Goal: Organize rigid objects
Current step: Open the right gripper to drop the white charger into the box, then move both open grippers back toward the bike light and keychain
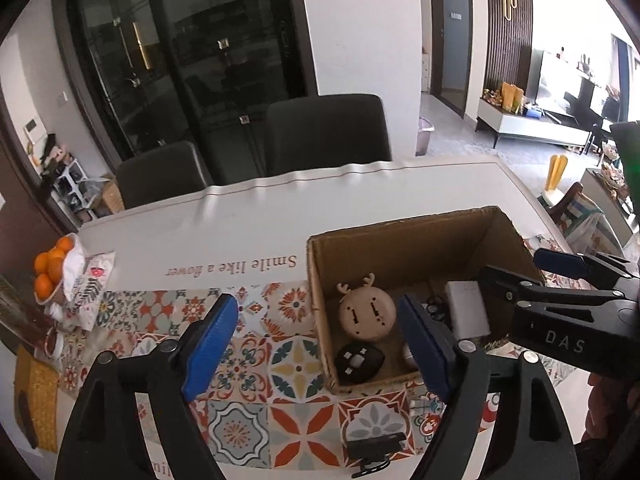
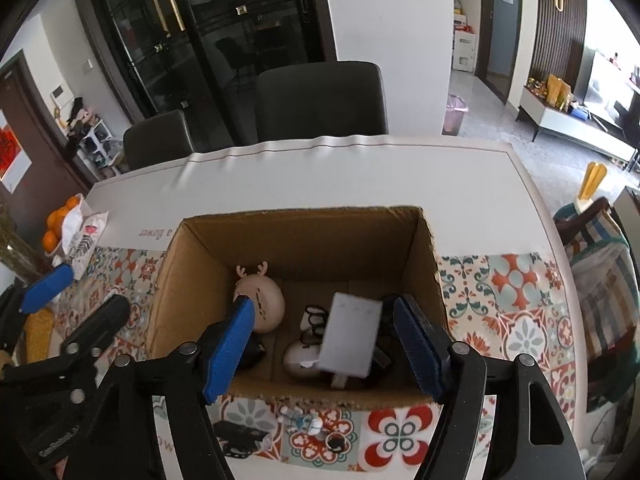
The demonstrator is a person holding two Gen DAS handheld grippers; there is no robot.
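An open cardboard box (image 2: 304,216) stands on the patterned tablecloth. Inside it are a beige round deer-face item (image 2: 266,300), a black oval item (image 1: 359,362), black glasses (image 2: 316,318), a white rounded item (image 2: 300,360) and a tilted white rectangular box (image 2: 352,336). My right gripper (image 2: 324,306) is open over the box; the white box lies between its blue pads and touches neither. My left gripper (image 1: 318,304) is open at the cardboard box's (image 1: 400,236) left front corner and holds nothing. In the left wrist view the right gripper (image 1: 532,276) reaches in from the right.
On the cloth in front of the box lie a black clip-like thing (image 2: 240,436), a small toy figure (image 2: 308,426) and a small black ring (image 2: 336,444). Oranges (image 1: 50,270) sit at the table's left edge. Two dark chairs (image 1: 328,132) stand behind the table.
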